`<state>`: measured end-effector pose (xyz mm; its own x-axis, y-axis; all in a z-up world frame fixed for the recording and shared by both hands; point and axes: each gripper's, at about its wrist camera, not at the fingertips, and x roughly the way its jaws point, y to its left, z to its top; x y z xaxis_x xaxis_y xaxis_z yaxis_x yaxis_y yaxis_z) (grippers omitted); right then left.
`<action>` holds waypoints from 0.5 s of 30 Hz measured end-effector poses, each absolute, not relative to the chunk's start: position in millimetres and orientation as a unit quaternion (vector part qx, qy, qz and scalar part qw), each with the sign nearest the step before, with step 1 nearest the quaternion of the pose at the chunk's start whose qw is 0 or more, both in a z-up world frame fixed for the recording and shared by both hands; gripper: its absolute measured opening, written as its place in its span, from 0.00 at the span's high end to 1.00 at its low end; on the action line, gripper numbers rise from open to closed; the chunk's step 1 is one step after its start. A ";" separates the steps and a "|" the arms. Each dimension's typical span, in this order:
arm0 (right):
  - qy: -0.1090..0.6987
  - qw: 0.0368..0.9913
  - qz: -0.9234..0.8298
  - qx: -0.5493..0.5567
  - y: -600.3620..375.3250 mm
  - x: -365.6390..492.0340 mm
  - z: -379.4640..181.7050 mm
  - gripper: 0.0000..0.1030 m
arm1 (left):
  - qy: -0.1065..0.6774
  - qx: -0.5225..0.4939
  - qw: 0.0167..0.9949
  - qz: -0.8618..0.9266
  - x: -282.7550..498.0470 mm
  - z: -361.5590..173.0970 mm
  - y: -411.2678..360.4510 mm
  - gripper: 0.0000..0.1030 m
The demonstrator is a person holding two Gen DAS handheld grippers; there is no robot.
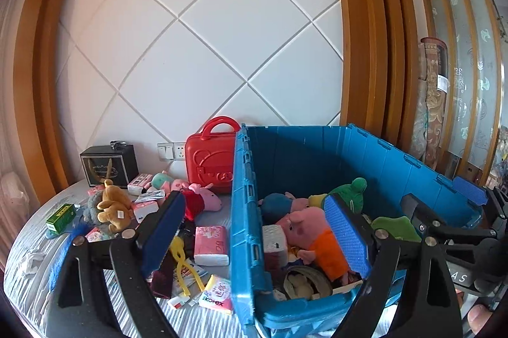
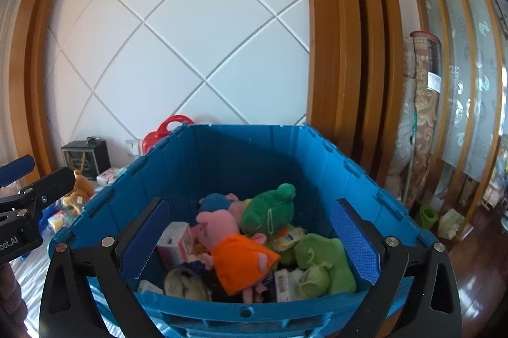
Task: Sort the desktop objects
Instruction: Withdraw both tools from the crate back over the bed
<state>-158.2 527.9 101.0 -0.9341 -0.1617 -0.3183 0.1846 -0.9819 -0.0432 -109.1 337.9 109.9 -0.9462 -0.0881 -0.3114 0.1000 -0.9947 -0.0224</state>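
A white quilted wall panel framed in wood is seen behind a striped bedcover (image 1: 28, 246). A blue crate (image 2: 222, 166) is parked on it, stuffed with plush toys, an orange-dressed pig plush (image 2: 235, 255) on top. The right gripper (image 2: 254, 242) is spread wide, nothing held. The left gripper (image 1: 257, 239) is gaping too, empty, straddling the crate's wall, with tissue packs (image 1: 211, 244) scattered left.

- We see a white padded wall panel (image 1: 203, 46) crossed by diagonal seams at the far side.
- We see wooden frame mouldings (image 1: 358, 30) flanking it left and right.
- We see a wall socket plate (image 1: 171, 150) low on that panel.
- We see rolled patterned carpets (image 2: 422, 103) standing upright at the far right.
- We see a frosted glass screen (image 2: 466, 77) beside them.
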 end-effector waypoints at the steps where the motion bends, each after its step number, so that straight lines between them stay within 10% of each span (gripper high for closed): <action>1: 0.038 0.092 -0.982 0.158 521.9 -156.1 101.2 0.00 | 0.021 0.156 0.051 -0.986 -106.5 109.7 331.5 0.13; 15: 0.059 0.147 -0.977 0.145 375.2 -116.9 110.6 0.00 | 0.048 0.170 0.111 -0.978 -60.1 84.6 167.8 0.13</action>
<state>-116.9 375.2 110.6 -0.9146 -0.2702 -0.3007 0.3043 -0.9499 -0.0720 -60.1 167.8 84.6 -0.9177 -0.2006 -0.3429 0.2330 -0.9709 -0.0557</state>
